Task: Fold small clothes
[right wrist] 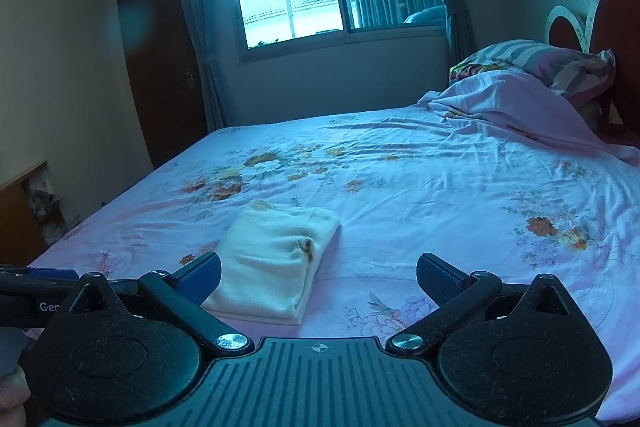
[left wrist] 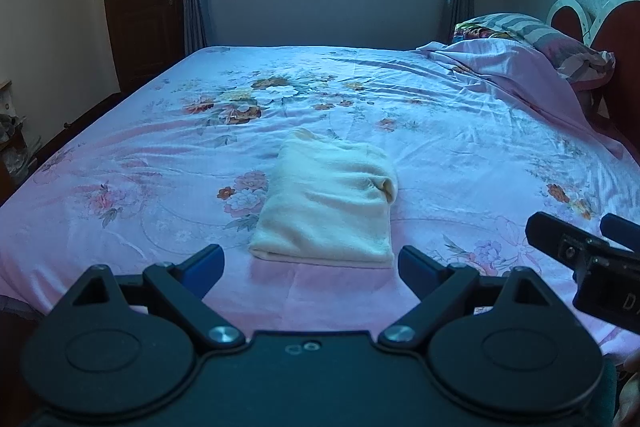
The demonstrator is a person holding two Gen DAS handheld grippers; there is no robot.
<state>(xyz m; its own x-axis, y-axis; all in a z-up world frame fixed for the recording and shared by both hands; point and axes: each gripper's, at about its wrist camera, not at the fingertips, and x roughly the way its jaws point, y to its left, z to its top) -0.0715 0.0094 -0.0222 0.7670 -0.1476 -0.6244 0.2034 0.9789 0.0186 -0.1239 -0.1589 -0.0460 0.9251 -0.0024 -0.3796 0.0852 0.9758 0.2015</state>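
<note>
Both claws point(left wrist: 311, 263) point(right wrist: 319, 277) gape before folded cream garment point(left wrist: 328, 203).

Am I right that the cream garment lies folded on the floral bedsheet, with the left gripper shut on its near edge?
Not quite. The left wrist view shows the left gripper open, short of the folded cream garment and holding nothing. The garment does lie folded on the floral bedsheet.

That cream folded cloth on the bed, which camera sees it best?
The left wrist view: the folded cloth lies centred between the open fingers, unobstructed. In the right wrist view the cloth sits off to the left, its near corner hidden behind a blue fingertip.
</note>
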